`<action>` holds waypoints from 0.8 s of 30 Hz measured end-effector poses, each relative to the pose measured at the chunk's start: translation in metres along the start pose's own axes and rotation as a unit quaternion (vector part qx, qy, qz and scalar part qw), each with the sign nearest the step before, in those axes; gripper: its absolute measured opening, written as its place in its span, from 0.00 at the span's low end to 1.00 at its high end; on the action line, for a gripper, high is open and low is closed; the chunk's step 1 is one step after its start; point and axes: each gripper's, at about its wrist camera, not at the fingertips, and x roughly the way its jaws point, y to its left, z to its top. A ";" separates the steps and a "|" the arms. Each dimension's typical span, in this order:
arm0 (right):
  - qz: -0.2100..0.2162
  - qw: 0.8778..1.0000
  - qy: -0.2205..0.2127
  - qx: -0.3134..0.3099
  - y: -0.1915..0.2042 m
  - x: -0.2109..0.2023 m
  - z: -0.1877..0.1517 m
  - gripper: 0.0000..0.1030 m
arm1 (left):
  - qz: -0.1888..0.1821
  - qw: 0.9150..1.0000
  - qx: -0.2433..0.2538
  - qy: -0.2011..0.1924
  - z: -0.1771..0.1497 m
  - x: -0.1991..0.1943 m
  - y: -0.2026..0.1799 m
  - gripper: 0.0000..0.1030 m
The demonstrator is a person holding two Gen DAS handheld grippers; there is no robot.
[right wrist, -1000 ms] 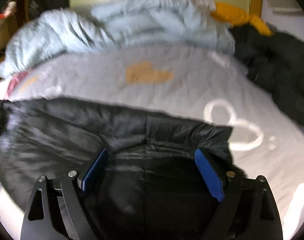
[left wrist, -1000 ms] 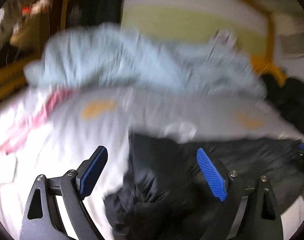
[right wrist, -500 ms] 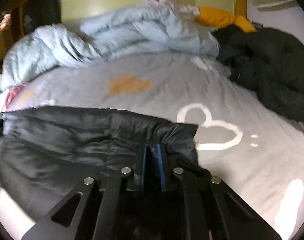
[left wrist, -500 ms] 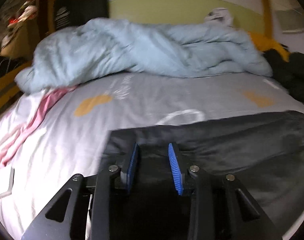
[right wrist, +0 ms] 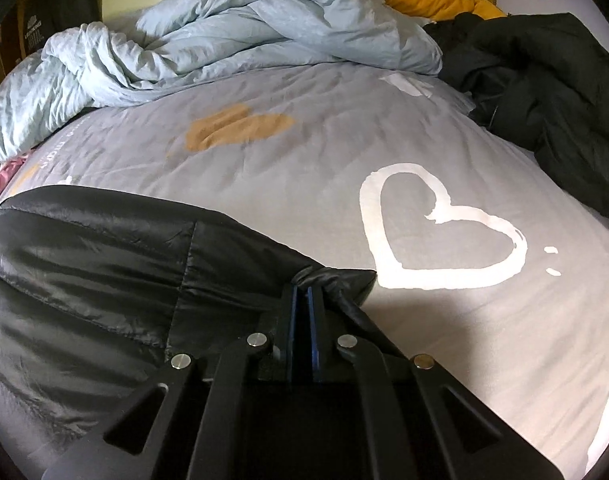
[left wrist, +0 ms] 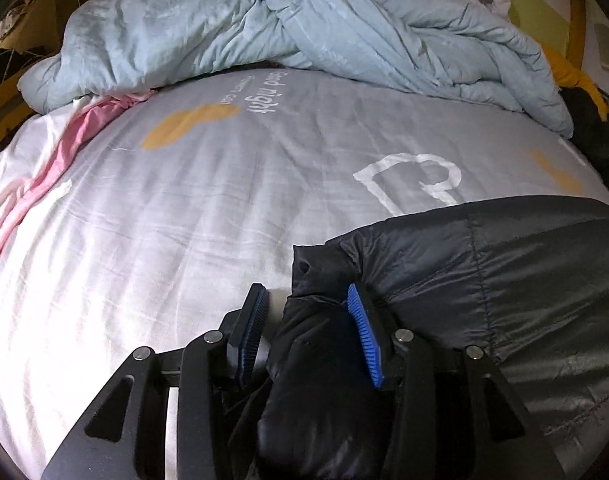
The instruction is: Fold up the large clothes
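A black puffy jacket [left wrist: 504,280] lies spread across the near part of the grey bed sheet [left wrist: 224,200]. Its left corner is bunched between the fingers of my left gripper [left wrist: 304,294]. Those jaws are opening: the fabric rests against the right pad [left wrist: 362,332], and a strip of sheet shows beside the left pad [left wrist: 252,328]. In the right wrist view the jacket [right wrist: 104,260] fills the lower left. My right gripper [right wrist: 303,290] is shut on its right corner, with the blue pads pressed together on a thin fold.
A crumpled light blue duvet [left wrist: 304,28] lies across the far side of the bed. A heap of dark clothes [right wrist: 544,100] sits at the far right, with a yellow cloth [right wrist: 432,0] behind it. A pink cloth [left wrist: 64,152] trails along the left edge.
Both grippers went from wide open to closed on the jacket's corners and sank toward the bed. The jacket now lies flatter. The left jaws have since parted again a little.
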 end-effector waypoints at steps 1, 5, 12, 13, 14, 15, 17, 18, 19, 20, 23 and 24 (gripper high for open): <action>-0.002 1.000 0.001 -0.002 0.000 -0.001 0.002 0.04 | 0.017 1.000 0.007 -0.015 0.003 -0.009 -0.003 0.35; -0.008 1.000 -0.004 0.001 0.001 -0.021 0.013 0.05 | 0.026 0.980 0.028 -0.197 0.024 -0.112 -0.008 0.23; 0.059 0.990 -0.127 0.023 0.024 -0.127 0.029 0.05 | -0.157 0.956 0.078 -0.234 -0.013 -0.217 -0.084 0.23; 0.069 0.989 -0.130 0.020 0.029 -0.134 0.028 0.05 | -0.179 0.954 0.095 -0.221 -0.021 -0.217 -0.101 0.23; 0.088 0.988 -0.130 0.011 0.038 -0.142 0.026 0.05 | -0.202 0.952 0.109 -0.202 -0.028 -0.214 -0.118 0.23; 0.101 0.987 -0.126 0.002 0.045 -0.146 0.024 0.05 | -0.230 0.949 0.118 -0.177 -0.035 -0.209 -0.135 0.23; 0.131 0.985 -0.115 -0.014 0.061 -0.154 0.017 0.05 | -0.258 0.949 0.132 -0.127 -0.044 -0.193 -0.160 0.23; 0.143 0.984 -0.109 -0.018 0.066 -0.156 0.015 0.05 | -0.254 0.951 0.140 -0.111 -0.046 -0.185 -0.170 0.23; 0.151 0.983 -0.104 -0.022 0.070 -0.156 0.013 0.05 | -0.253 0.951 0.145 -0.100 -0.048 -0.178 -0.175 0.23; 0.162 0.982 -0.096 -0.026 0.075 -0.156 0.011 0.05 | -0.254 0.952 0.141 -0.090 -0.048 -0.171 -0.177 0.23; 0.172 0.980 -0.089 -0.048 0.087 -0.154 0.004 0.05 | -0.270 0.956 0.107 -0.039 -0.047 -0.146 -0.178 0.23; 0.171 0.980 -0.088 -0.055 0.089 -0.153 0.003 0.05 | -0.274 0.957 0.096 -0.027 -0.049 -0.139 -0.176 0.23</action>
